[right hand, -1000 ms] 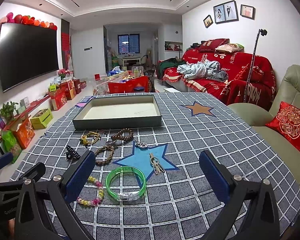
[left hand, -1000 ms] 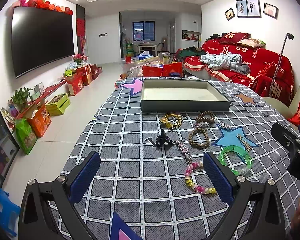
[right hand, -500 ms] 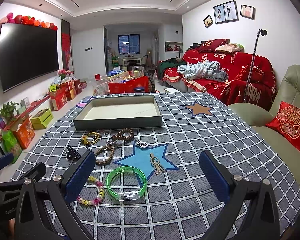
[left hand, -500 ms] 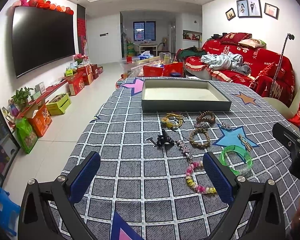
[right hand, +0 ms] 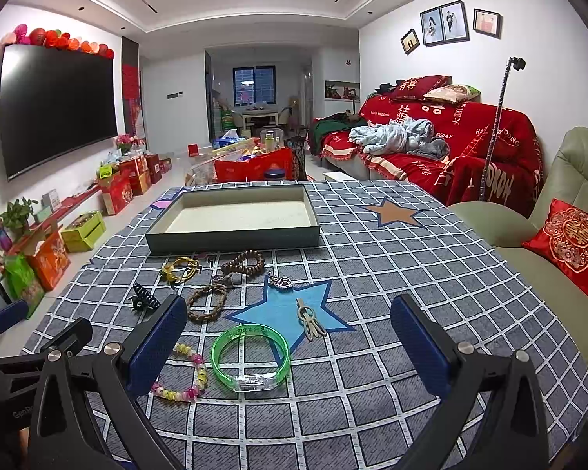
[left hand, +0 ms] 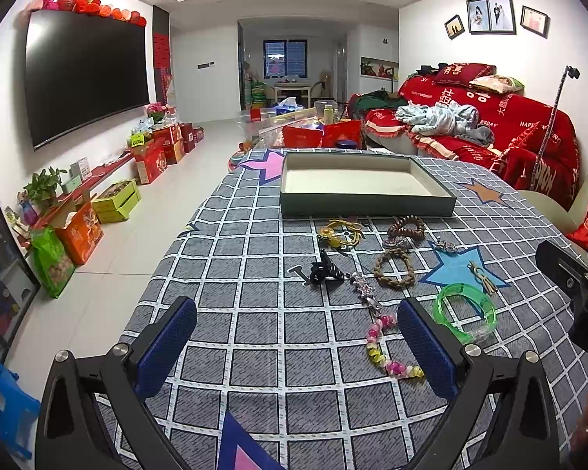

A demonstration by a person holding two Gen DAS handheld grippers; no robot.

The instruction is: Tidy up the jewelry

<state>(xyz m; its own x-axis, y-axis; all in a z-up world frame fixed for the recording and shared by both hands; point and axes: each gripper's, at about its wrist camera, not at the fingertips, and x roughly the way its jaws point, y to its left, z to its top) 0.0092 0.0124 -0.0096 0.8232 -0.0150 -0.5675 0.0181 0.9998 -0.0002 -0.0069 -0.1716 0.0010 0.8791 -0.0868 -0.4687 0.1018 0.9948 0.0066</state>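
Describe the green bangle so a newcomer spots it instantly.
Start at the shallow grey tray at the far side of the checked tablecloth, then come toward the camera past the blue star. The green bangle lies flat just below the star's near edge. It is the only translucent, bright green, rigid ring; its neighbours are beaded or braided.

A cluster of jewelry crowds the middle of the table (right hand: pixel 431 274) covered in grey checked cloth, leaving open cloth to the right, around the brown star patch (right hand: pixel 396 213). The shallow grey-green cardboard tray (right hand: pixel 231 237) stands at the far side, its cream floor bare and open from above. Between tray and near edge lie a translucent green plastic bangle (right hand: pixel 251 352), a pastel beaded bracelet (right hand: pixel 188 376), a braided brown cord bracelet (right hand: pixel 207 301), a black claw hair clip (right hand: pixel 143 297) and dark wooden prayer beads (right hand: pixel 247 261). The near-left cloth is bare, seen from the left wrist.
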